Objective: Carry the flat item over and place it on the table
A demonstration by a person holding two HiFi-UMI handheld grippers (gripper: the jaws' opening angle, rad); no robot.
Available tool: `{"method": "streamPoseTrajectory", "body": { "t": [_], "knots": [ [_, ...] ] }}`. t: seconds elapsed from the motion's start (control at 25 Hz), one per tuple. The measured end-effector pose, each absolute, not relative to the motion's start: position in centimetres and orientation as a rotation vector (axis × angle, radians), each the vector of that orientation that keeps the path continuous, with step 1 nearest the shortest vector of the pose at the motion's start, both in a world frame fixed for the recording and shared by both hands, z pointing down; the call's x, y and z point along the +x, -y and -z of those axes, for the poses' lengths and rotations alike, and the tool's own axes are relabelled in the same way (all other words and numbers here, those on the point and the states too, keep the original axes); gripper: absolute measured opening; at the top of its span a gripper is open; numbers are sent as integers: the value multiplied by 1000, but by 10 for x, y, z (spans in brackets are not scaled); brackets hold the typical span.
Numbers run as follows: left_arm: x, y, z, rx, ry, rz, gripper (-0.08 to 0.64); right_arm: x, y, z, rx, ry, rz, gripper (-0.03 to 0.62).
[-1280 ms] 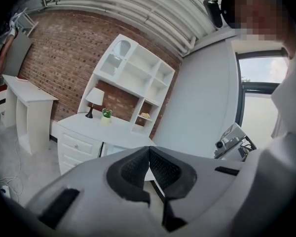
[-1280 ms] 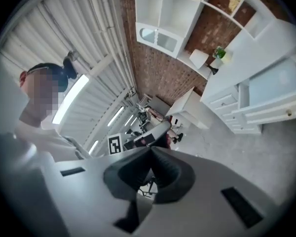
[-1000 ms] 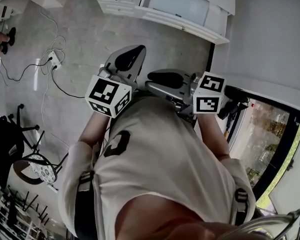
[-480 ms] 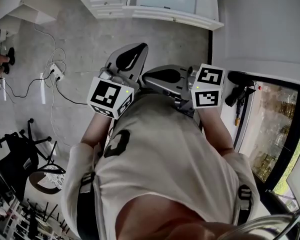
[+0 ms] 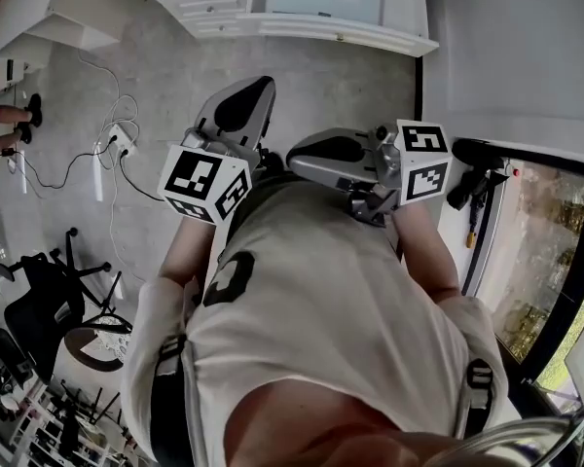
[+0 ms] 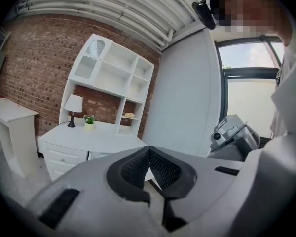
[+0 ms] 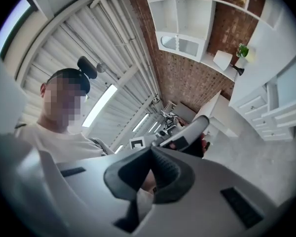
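- Well apart from the left gripper (image 5: 258,90), off its outer side on the grey concrete floor (image 5: 165,76): a black wheeled office chair (image 5: 39,309); nearer, a white power strip (image 5: 127,144) with trailing cables.
- Left gripper itself, a grey two-jaw tool bearing a black-and-white marker cube (image 5: 206,185): jaws fully together, ribbed black pads (image 6: 133,169) meeting at the tips, nothing gripped.
- Ahead of it: a white desk with drawers (image 6: 98,132) and a white shelf unit (image 6: 113,68) against a red brick wall (image 6: 34,58); on the desktop a small white lamp (image 6: 74,105) and a green potted plant (image 6: 89,119).
- Behind both tools: the person's white T-shirt (image 5: 311,300).
- Right gripper (image 7: 150,151), same build: jaws closed tight, pads touching, holding nothing; aimed sideways at the left gripper, near it.
- Off its outer side: a dark-framed window (image 5: 530,251).
- Flat item: in no view, so cannot tell where.
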State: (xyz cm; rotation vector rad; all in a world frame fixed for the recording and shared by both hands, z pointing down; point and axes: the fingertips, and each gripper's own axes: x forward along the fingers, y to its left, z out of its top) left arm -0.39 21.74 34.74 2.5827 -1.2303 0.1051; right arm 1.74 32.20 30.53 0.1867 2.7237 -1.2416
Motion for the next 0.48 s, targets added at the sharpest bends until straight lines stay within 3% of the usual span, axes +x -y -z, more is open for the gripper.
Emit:
{"method": "streamPoseTrajectory", "body": {
  "t": [0.48],
  "knots": [
    [27, -200, -337, 2546, 1293, -101, 20, 82, -290, -325, -28, -2643, 1322, 9]
  ]
}}
